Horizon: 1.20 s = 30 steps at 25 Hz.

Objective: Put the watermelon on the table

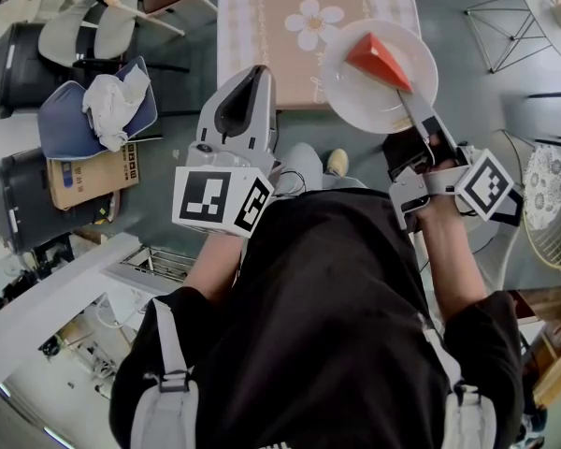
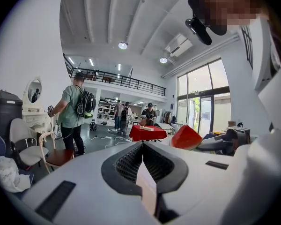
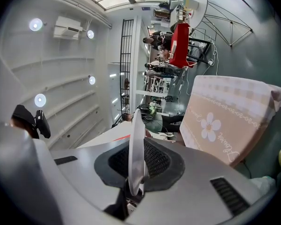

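A red wedge of watermelon [image 1: 379,61] lies on a white plate [image 1: 355,101], held level over the near right corner of the table [image 1: 280,45] with its peach flowered cloth. My right gripper [image 1: 409,101] is shut on the plate's near rim; in the right gripper view the plate [image 3: 135,125] stands edge-on between the jaws of the right gripper [image 3: 136,146], with the table [image 3: 225,121] beyond. My left gripper [image 1: 254,71] hovers over the table's near edge, left of the plate, shut and empty. In the left gripper view the watermelon [image 2: 186,137] shows right of the left gripper [image 2: 143,145].
Pale chairs [image 1: 103,26], a blue cushion with a white cloth [image 1: 103,106], a cardboard box [image 1: 93,176] and black bins [image 1: 14,64] crowd the left. A wire frame [image 1: 505,17] and a white fan [image 1: 552,204] stand on the right. People [image 2: 74,111] stand farther off.
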Each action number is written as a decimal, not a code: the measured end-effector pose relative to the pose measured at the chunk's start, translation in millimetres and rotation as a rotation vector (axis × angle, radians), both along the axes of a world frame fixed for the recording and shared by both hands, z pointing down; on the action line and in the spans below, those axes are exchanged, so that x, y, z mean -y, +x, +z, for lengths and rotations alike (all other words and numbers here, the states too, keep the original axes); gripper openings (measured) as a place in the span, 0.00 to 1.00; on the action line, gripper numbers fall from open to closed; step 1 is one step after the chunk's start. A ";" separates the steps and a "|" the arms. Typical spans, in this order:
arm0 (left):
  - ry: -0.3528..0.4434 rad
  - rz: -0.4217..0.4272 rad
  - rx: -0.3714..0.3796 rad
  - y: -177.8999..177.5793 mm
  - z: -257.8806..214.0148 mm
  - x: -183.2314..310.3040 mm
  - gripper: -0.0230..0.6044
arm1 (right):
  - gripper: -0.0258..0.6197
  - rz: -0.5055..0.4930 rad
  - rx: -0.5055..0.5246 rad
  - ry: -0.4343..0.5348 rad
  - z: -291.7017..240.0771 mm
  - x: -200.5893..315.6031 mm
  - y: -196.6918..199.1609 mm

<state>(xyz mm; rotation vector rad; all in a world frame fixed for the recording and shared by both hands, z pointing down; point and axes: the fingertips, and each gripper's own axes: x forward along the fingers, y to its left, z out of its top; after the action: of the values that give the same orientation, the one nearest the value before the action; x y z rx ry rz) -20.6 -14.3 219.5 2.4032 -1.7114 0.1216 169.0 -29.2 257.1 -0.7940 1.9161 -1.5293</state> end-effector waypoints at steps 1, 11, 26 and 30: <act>0.001 -0.001 0.000 0.2 -0.8 -0.4 0.06 | 0.09 -0.001 0.001 -0.001 0.0 -0.1 -0.2; 0.007 0.004 0.005 4.0 -1.9 -0.1 0.06 | 0.09 -0.001 0.016 -0.002 -1.3 -1.6 -0.7; -0.005 0.034 -0.006 4.2 0.3 3.3 0.06 | 0.09 0.023 0.008 -0.001 -1.8 -0.6 0.5; -0.009 0.044 -0.009 6.0 2.0 4.6 0.06 | 0.09 0.025 0.004 0.000 -0.5 -1.2 1.1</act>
<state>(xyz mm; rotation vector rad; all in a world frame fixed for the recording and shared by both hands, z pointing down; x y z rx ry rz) -14.5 -18.8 221.5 2.4321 -1.6509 0.1243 170.1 -28.0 256.6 -0.8115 1.8962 -1.5145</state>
